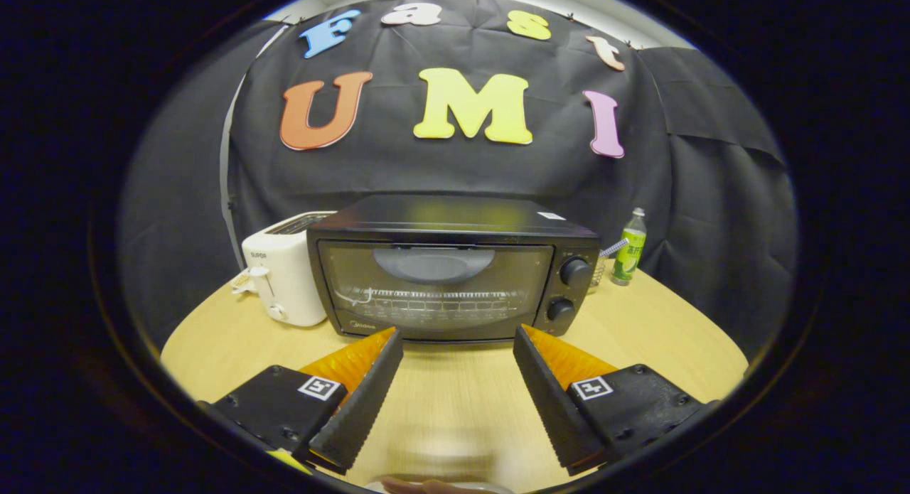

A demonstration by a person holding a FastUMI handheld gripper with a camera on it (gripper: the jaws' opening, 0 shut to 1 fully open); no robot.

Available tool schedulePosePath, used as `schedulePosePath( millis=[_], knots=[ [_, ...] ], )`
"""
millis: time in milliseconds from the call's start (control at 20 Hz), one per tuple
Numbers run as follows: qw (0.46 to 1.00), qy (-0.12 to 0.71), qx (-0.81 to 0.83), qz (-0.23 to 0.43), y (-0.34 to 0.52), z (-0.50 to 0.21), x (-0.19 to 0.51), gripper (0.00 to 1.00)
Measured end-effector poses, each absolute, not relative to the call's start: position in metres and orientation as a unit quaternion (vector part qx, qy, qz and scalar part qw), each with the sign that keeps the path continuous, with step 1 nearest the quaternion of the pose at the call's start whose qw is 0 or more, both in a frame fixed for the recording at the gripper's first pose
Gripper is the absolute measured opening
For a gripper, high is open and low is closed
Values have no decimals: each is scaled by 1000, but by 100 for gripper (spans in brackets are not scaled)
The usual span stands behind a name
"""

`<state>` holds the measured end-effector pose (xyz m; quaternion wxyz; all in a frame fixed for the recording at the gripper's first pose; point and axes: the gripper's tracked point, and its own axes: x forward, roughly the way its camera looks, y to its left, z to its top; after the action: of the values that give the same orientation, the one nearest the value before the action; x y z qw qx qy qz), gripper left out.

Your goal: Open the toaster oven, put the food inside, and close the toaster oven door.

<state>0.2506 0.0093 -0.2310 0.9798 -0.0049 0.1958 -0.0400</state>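
Note:
A black toaster oven (444, 270) stands on the wooden table just beyond my fingers, its glass door (434, 288) closed with the handle (434, 261) at the top. Two round knobs (573, 272) sit on its right panel. My gripper (458, 336) is open, fingers spread wide, nothing between them, tips a short way in front of the oven's lower edge. Below the fingers, right beneath me, the blurred rim of a pale plate (444, 485) with something on it peeks in; I cannot tell what the food is.
A white pop-up toaster (284, 277) stands right against the oven's left side. Behind the oven's right corner are a green bottle (629, 249) and a small glass (599, 270). The round table's edge (718, 341) curves away on the right.

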Motion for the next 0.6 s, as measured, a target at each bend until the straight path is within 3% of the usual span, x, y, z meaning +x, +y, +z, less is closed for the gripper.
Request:
schedulePosePath(
  millis=[600],
  knots=[
    [986, 164, -28, -19, 20, -189, 192, 100]
  ],
)
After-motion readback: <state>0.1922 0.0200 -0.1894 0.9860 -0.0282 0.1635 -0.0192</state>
